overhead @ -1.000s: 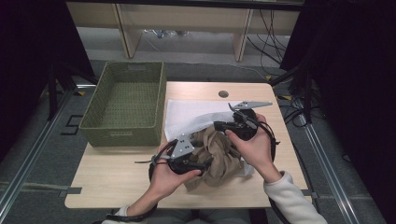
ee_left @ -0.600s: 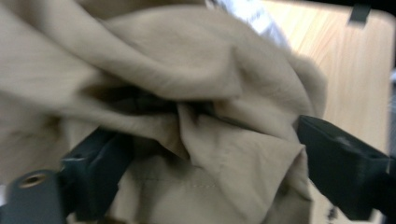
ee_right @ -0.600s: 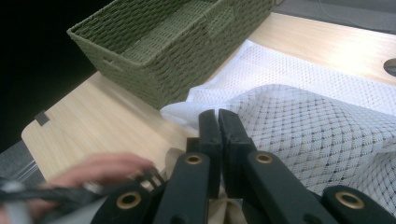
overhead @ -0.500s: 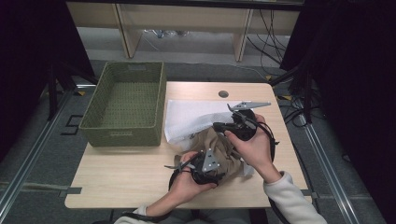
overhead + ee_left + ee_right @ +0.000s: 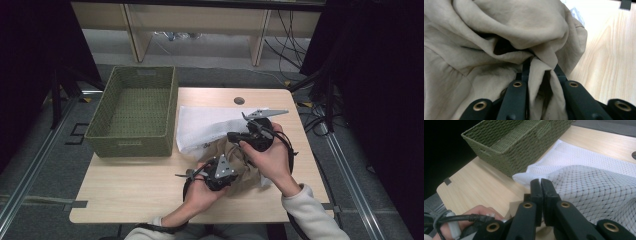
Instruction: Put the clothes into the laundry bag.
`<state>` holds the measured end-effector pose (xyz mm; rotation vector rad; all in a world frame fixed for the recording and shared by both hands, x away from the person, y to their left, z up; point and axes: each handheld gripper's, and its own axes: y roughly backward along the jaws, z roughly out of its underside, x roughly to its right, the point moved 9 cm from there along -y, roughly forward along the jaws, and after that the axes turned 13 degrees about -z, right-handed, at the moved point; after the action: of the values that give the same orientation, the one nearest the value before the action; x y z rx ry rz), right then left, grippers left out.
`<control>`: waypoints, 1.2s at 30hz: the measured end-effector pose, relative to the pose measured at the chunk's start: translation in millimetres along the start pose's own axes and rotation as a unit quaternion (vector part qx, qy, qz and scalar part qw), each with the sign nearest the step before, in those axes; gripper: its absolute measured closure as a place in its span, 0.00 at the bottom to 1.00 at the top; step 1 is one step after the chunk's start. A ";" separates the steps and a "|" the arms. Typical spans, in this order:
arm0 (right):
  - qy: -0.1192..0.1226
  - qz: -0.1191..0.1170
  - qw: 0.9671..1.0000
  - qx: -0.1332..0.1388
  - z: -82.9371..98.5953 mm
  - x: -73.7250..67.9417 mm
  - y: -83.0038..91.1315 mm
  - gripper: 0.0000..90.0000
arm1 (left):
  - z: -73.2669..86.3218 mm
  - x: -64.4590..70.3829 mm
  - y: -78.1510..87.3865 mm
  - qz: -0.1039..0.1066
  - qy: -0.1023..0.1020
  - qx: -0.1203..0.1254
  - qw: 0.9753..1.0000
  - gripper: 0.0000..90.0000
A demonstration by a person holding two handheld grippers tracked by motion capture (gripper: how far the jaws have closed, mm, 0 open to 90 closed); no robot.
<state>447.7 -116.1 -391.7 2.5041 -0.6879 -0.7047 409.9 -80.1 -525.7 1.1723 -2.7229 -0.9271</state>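
A plain beige cloth (image 5: 239, 159) lies crumpled beside a white mesh bag (image 5: 205, 125) with a diamond-net pattern. Left of the bag sits an olive-green woven basket (image 5: 134, 144). The table (image 5: 130, 190) is pale wood grain; both grippers' jaws are black.

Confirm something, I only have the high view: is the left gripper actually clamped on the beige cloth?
Observer: Yes. In the left gripper view, a fold of the beige cloth runs between the jaws of the left gripper, and their tips are buried in it.
Operator: Right one holding anything?
Observer: Doesn't look like it. The right gripper has its jaws pressed together above the white mesh, with no fabric visible between them.
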 end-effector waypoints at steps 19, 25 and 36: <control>0.014 0.002 1.000 0.007 -2.9 -1.8 3.1 1.00 | -25.5 -17.2 13.4 -0.014 0.041 0.049 0.998 0.89; 0.016 0.005 1.000 0.008 -2.9 -1.0 3.4 1.00 | -28.4 -22.0 14.3 -0.019 0.050 0.052 0.997 0.90; 0.028 -0.006 0.999 0.033 -12.3 -15.8 14.1 1.00 | -64.1 -49.3 42.0 -0.059 0.067 0.119 0.989 0.91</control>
<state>438.2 -114.8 -369.2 2.5802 -0.6861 -0.6237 434.2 -57.1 -440.9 1.3920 -2.7359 -0.5191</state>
